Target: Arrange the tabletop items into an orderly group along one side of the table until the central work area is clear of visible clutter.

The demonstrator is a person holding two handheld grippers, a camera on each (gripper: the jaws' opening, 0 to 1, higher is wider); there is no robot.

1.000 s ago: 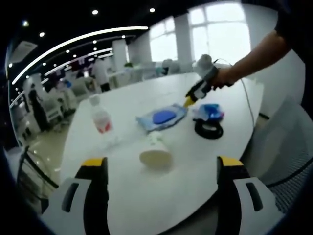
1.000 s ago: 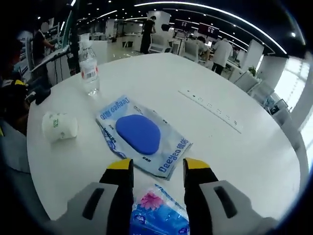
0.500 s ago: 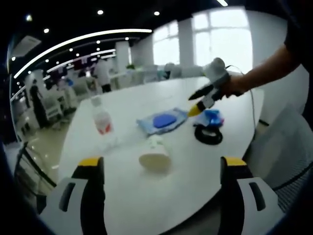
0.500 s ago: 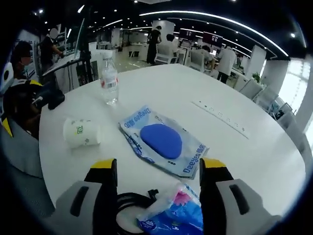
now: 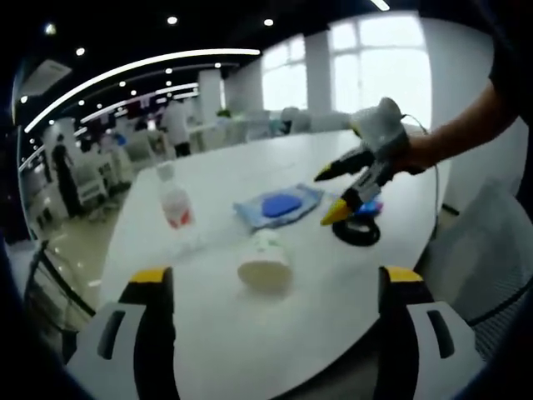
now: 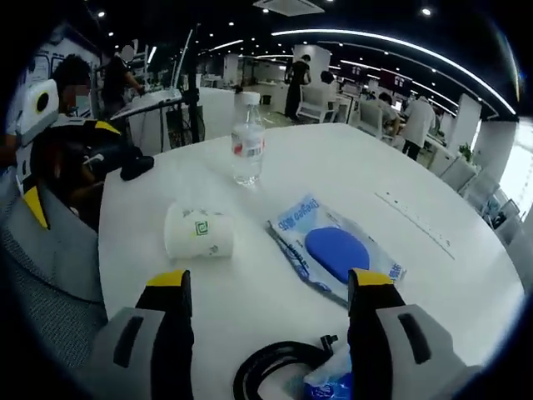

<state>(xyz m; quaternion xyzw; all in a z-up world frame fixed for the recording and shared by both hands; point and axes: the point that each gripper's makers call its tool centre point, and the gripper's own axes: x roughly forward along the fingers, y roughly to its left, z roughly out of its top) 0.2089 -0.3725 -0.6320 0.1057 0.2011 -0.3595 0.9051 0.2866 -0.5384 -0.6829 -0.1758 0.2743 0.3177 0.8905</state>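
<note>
On the smooth white round bench (image 6: 275,158) a paper cup (image 6: 198,232) lies on its side at 10 o'clock in the right gripper view. A clear plastic bottle (image 6: 248,142) stands upright at 12. A glossy packet (image 6: 333,251) with a blue oval lies flat at 2. A black cable coil (image 6: 271,369) and a crinkled blue pack (image 6: 333,383) are cut off at the bottom. Both hand-held grippers — left (image 5: 271,287), right (image 6: 268,287) — are spread, holding nothing.

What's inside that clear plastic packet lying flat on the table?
Inside the plastic packet is a flat blue oval pad, seen through the clear front. The printing is too small to read, and whatever lies beneath the pad is covered.
</note>
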